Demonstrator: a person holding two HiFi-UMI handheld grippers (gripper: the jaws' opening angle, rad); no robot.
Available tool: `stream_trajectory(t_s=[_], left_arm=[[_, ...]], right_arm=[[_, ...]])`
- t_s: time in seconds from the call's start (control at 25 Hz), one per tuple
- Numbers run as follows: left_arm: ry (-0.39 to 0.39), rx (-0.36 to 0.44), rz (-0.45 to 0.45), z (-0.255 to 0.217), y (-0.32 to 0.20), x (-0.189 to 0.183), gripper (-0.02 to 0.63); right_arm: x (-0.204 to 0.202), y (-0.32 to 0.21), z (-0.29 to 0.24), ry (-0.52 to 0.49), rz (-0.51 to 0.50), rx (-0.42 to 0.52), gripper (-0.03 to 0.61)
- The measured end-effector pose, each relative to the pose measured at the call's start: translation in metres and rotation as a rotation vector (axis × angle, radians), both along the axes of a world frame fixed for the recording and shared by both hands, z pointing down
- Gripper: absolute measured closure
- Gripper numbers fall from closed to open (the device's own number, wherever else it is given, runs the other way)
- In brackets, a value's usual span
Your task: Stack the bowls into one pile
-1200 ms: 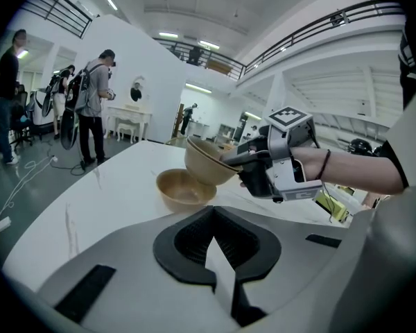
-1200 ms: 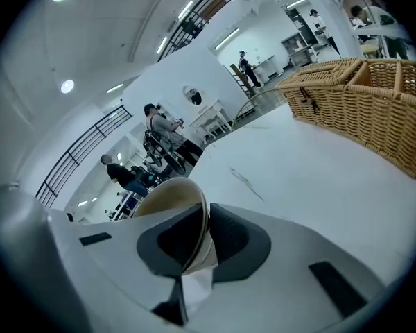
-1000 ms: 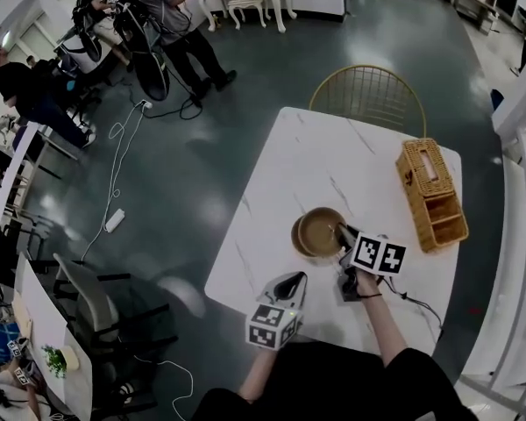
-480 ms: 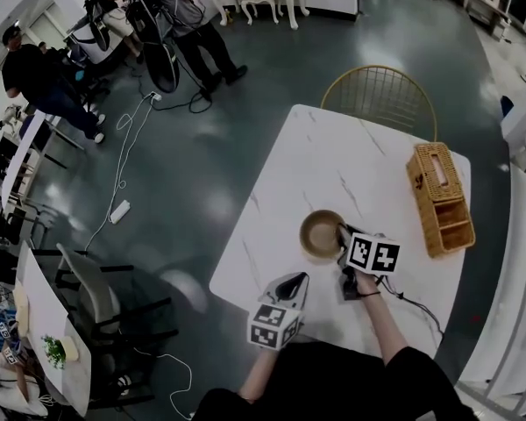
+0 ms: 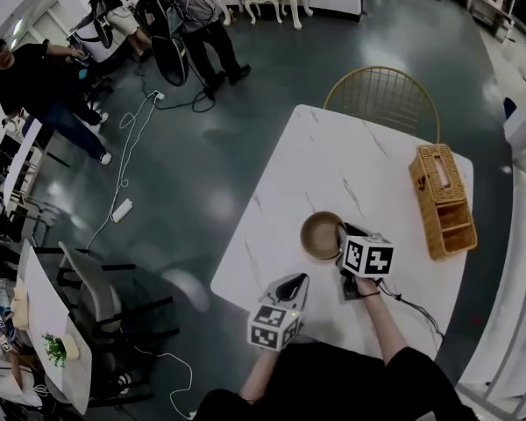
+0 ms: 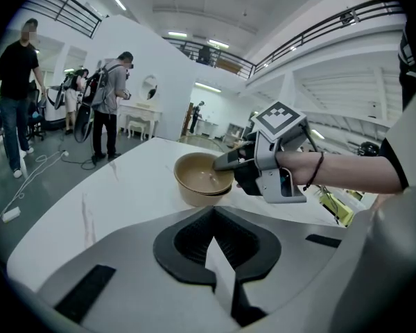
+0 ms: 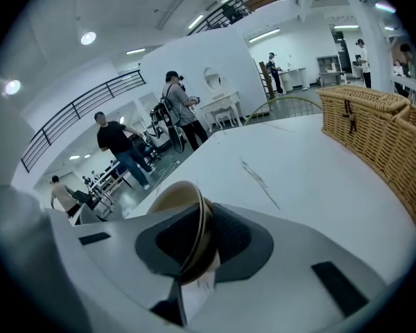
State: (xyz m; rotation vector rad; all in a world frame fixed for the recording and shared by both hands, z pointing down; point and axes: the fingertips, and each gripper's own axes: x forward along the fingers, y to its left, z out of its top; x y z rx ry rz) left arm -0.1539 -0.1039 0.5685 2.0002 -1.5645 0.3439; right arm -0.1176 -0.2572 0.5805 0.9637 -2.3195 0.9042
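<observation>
Two tan bowls (image 5: 320,234) sit nested as one pile on the white marble table (image 5: 309,160). In the left gripper view the pile (image 6: 200,179) shows the upper bowl slightly tilted in the lower one. My right gripper (image 5: 341,232) is shut on the near rim of the upper bowl (image 7: 186,201), and the rim runs edge-on between its dark pads (image 7: 225,245). From the left gripper view, the right gripper (image 6: 223,162) reaches over the pile from the right. My left gripper (image 5: 292,281) hovers at the table's near edge, shut and holding nothing, its tips (image 6: 218,254) pointing at the pile.
A wicker basket (image 5: 440,200) stands at the table's right edge. A gold wire chair (image 5: 381,96) is at the far side. A cable trails from the right gripper over the table. People and cables occupy the floor to the far left.
The upper bowl, offset to the right of the lower one a second ago, now sits inside it as one pile. The right gripper has rolled while keeping its hold; the left one stayed still.
</observation>
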Motion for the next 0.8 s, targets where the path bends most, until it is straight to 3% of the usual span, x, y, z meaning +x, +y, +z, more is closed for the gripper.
stream_trajectory(t_s=[0.32,0.48,0.64,0.8], left_arm=[[-0.001,-0.001,-0.004,0.000,0.001,-0.004,0.600],[-0.003,0.004,-0.007,-0.001,0.001,-0.005,0.600],[-0.005,0.015,-0.012,-0.004,0.000,-0.007,0.600],[-0.014,0.029,-0.013,-0.010,-0.002,-0.010,0.600]], right_arm=[[-0.005,0.002,-0.003,0.087,-0.064,0.113,0.541],[-0.008,0.003,-0.004,0.065,-0.067,0.118,0.486],[-0.003,-0.001,-0.004,0.060,-0.030,0.114,0.474],[0.007,-0.002,-0.012,-0.006,0.005,0.084,0.476]])
